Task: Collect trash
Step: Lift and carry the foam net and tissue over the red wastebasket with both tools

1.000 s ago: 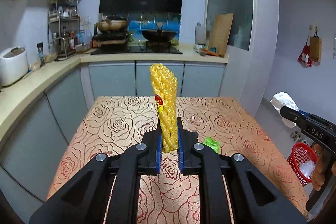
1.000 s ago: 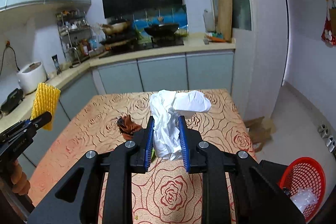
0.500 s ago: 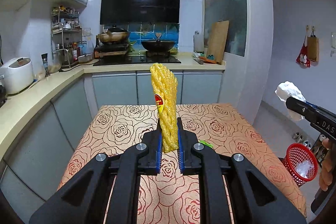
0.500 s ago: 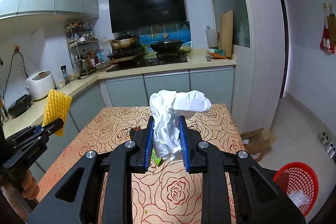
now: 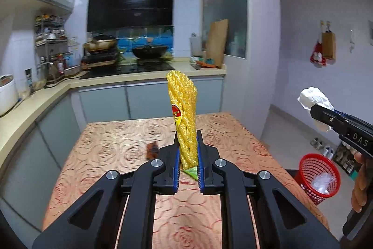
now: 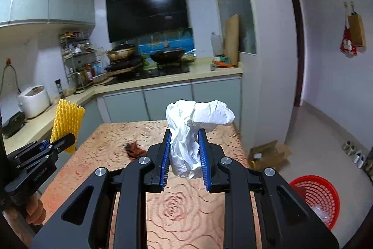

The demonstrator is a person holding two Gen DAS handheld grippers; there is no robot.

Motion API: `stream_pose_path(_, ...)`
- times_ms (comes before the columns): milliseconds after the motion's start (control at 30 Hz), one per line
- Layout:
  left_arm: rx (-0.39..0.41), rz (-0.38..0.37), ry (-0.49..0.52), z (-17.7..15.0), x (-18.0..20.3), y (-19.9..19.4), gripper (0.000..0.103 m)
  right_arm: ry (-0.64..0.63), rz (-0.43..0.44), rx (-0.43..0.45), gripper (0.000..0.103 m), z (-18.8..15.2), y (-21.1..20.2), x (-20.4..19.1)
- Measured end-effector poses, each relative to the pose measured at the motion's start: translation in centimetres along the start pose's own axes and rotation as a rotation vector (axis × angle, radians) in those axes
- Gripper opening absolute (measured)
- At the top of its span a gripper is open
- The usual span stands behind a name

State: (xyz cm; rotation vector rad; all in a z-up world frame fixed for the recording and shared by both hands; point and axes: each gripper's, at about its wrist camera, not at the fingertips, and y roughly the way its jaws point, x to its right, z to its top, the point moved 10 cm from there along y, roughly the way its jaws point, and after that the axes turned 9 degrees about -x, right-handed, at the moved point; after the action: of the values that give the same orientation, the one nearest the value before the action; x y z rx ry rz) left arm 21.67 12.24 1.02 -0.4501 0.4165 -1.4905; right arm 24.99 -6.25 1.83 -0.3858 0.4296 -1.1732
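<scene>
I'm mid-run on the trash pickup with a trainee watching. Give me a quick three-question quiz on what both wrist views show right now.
1. True or false: the left tongs are shut on the yellow foam net.
2. What do the right tongs hold: A) green wrapper, B) crumpled white paper, C) nothing?
3. Name one piece of trash not yet picked up from the table.

Key:
1. True.
2. B, the crumpled white paper.
3. The brown scrap; the green wrapper behind the left tongs also counts. The red basket stands on the floor to the right.
</scene>
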Motion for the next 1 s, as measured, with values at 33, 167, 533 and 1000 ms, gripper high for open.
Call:
stream_pose_path(33, -0.005, -0.009, 0.008, -0.1, 0.6, 0.3, 0.011, 0.008, -0.014, -0.003, 0.023, -0.2, -0.1, 0.8)
stream_pose_path(167, -0.021, -0.068, 0.046, -0.1, 3.9, 1.5, 0.011, 0.033, -0.06, -0.004, 0.023, -0.6, -0.5, 3.2)
stream_pose_path(533, -0.04, -0.239, 0.156, -0.2, 13.3, 3.2, 0.011, 0.101, -0.188, 0.0, 0.023, -1.8, -2.6, 9.5)
stream_pose_path(1000, -0.105, -0.462, 0.298, -1.3, 25.3, 5.4, 0.011, 0.195, -0.352, -0.018, 0.023, -4.6, -5.6, 18.3)
